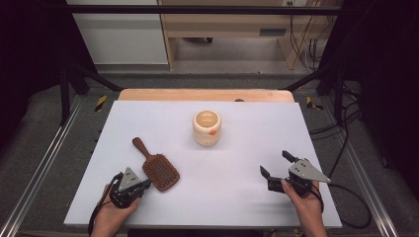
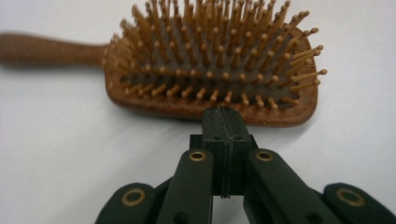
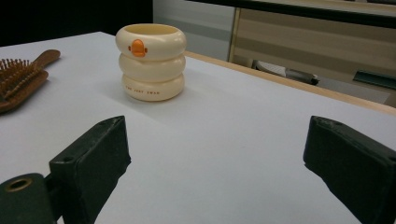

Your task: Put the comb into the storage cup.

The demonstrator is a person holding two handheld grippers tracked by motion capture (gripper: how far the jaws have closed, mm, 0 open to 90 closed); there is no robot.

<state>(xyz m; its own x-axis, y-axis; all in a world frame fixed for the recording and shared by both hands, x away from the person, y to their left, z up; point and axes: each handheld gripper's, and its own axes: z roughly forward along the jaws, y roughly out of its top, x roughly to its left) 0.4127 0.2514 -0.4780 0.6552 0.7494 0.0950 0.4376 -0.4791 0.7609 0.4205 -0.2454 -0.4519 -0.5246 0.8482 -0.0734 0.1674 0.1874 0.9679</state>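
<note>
Left tool (image 1: 147, 185) sits low at the near left of the white table (image 1: 247, 192), its two black jaws pressed flat together with nothing between them, as the left gripper view shows. Their joined tips point at the long wooden edge of the hairbrush (image 2: 210, 70) and stand just short of it or against it; whether they touch I cannot tell. That brush (image 1: 157, 168) lies flat on the table with its wooden pins facing up, its paddle head just beside the left tool and its handle running away toward the far left. Right tool (image 1: 276, 163) is held in the person's right hand (image 1: 304, 197) at the near right of the table, well apart from the brush, with its jaws spread wide and empty above the bare surface. A cream-coloured cup (image 1: 206, 127) shaped like three stacked rings, with a small orange mark near its rim, stands upright toward the middle of the table, farther off than both tools; the right tool's jaws face roughly toward it.
</note>
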